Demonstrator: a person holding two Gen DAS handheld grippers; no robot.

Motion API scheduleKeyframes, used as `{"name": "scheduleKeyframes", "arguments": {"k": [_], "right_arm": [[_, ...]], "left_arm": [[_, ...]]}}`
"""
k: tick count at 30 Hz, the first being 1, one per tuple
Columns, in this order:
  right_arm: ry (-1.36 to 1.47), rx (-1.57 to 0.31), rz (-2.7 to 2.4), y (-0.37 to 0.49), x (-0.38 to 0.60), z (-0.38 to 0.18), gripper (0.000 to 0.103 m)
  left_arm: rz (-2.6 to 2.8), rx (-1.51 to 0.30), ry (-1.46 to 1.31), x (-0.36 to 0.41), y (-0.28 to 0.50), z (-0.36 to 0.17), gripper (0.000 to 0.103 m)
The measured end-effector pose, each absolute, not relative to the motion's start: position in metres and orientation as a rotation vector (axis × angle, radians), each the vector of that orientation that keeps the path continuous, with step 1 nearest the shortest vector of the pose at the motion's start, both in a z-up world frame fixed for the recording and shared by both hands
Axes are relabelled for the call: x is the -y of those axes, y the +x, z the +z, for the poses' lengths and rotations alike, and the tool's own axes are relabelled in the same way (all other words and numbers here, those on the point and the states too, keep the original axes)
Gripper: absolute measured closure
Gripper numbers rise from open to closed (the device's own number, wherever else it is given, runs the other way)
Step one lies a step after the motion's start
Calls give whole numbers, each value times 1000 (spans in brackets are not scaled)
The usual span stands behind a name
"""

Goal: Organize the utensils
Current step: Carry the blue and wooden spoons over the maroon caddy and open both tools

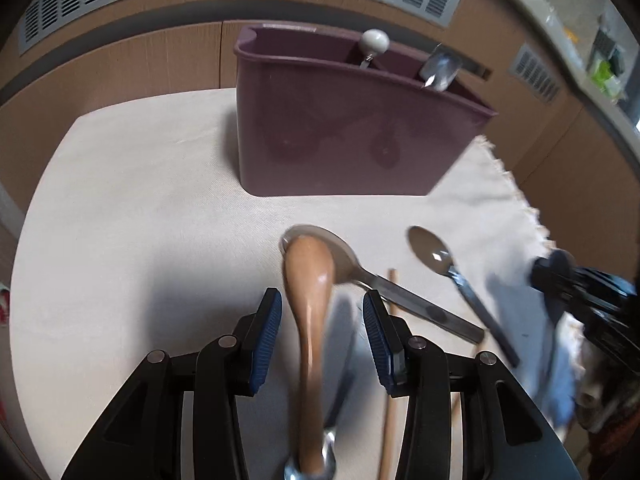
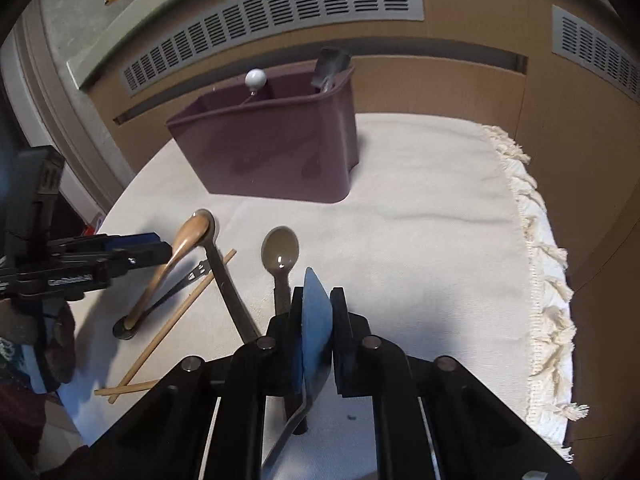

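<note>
A purple utensil caddy (image 1: pixel 340 128) (image 2: pixel 276 152) stands at the back of the cream cloth, holding a white-knobbed utensil (image 1: pixel 374 42) and a metal one (image 1: pixel 440 66). My left gripper (image 1: pixel 322 308) (image 2: pixel 160 250) is open, its pads on either side of a brown wooden spoon (image 1: pixel 310 320) (image 2: pixel 172 264) that lies tilted over a metal spoon (image 1: pixel 384 284) (image 2: pixel 224 280). My right gripper (image 2: pixel 318 304) (image 1: pixel 560 272) is shut on a metal spoon (image 2: pixel 316 332), held bowl-up. A grey plastic spoon (image 1: pixel 436 258) (image 2: pixel 280 254) lies on the cloth.
Wooden chopsticks (image 2: pixel 176 316) (image 1: pixel 390 380) lie on the cloth (image 2: pixel 420 248) beside the spoons. The cloth's fringed edge (image 2: pixel 536 240) runs along the right. A wooden wall with grey vents (image 2: pixel 272 12) stands behind the caddy.
</note>
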State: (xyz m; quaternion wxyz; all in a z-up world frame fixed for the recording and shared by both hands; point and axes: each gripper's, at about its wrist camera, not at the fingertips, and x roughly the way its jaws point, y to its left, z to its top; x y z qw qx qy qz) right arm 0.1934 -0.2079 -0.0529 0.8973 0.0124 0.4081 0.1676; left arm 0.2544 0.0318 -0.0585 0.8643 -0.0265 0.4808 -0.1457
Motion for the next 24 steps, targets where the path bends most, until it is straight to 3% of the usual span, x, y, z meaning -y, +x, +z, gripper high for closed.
{"name": "scheduleKeyframes", "arguments": {"k": [5, 7, 20, 24], "right_arm": [[71, -824, 381, 188, 216, -48, 93], [103, -821, 393, 189, 221, -46, 93], [37, -690, 343, 184, 219, -2, 93], [38, -623, 351, 189, 213, 23, 93]], "left_arm": [[-230, -1043, -12, -19, 272, -68, 63], [-220, -1047, -31, -16, 274, -68, 74], [-297, -786, -101, -28, 201, -5, 75], [-336, -646, -117, -32, 199, 51, 75]]}}
